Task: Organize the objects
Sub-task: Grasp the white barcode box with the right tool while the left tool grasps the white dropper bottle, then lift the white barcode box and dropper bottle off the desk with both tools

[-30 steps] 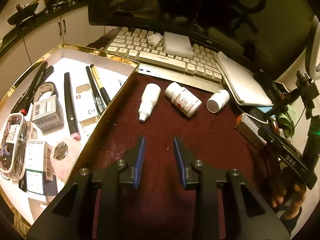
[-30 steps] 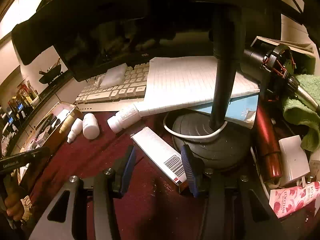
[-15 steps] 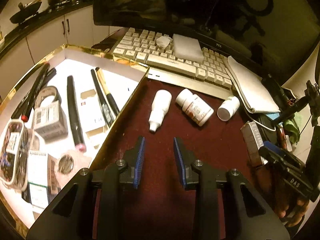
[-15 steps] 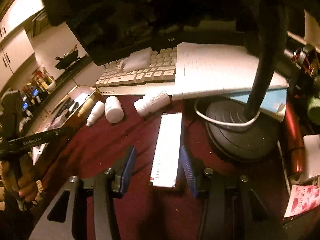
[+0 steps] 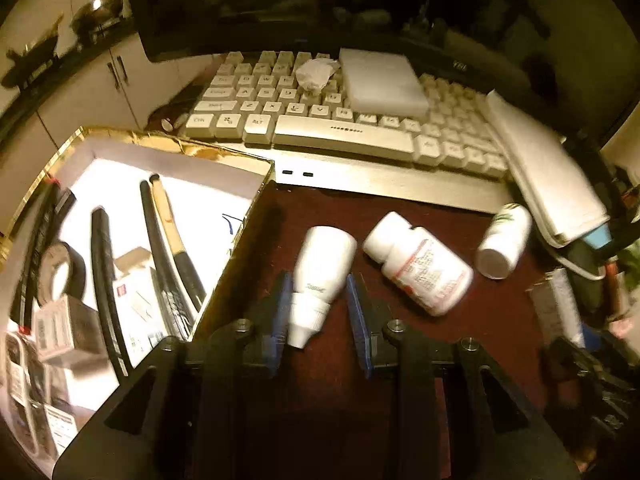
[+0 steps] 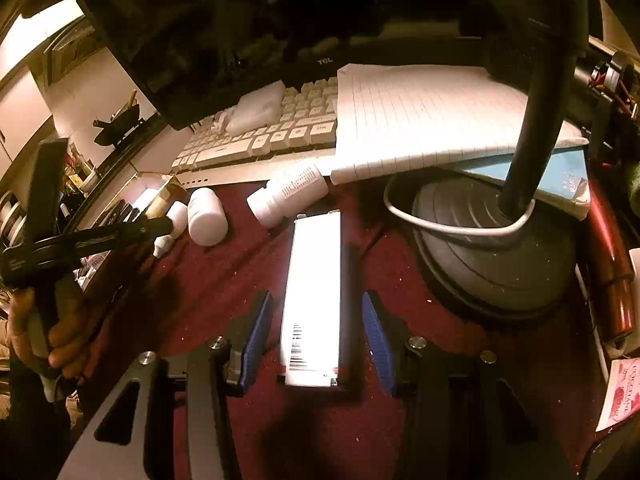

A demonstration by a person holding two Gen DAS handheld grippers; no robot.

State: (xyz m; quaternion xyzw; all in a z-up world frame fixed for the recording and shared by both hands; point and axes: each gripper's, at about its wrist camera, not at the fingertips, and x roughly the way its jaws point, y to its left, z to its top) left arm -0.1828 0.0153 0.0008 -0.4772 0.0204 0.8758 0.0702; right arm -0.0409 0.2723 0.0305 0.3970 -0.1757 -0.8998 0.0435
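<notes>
My left gripper [image 5: 318,312] is open, its blue pads either side of a small white dropper bottle [image 5: 322,276] lying on the maroon desk, nozzle toward me. A labelled white pill bottle [image 5: 420,270] and a smaller white bottle [image 5: 505,241] lie to its right. A gold-rimmed white box [image 5: 224,280] on the left holds pens, tape and small boxes. My right gripper [image 6: 316,332] is open around a long white carton with a barcode [image 6: 314,292] lying flat. The bottles also show in the right wrist view [image 6: 286,196].
A white keyboard [image 5: 344,136] with a white block [image 5: 382,82] and crumpled tissue sits behind, under a dark monitor. A lined notepad [image 6: 432,116] overlaps its right end. A black lamp base [image 6: 492,256] and cable stand right of the carton. The left gripper shows at far left [image 6: 80,236].
My left gripper has moved forward so the dropper bottle now lies between its pads. My right gripper has closed in on the carton, which now lies straight between its pads.
</notes>
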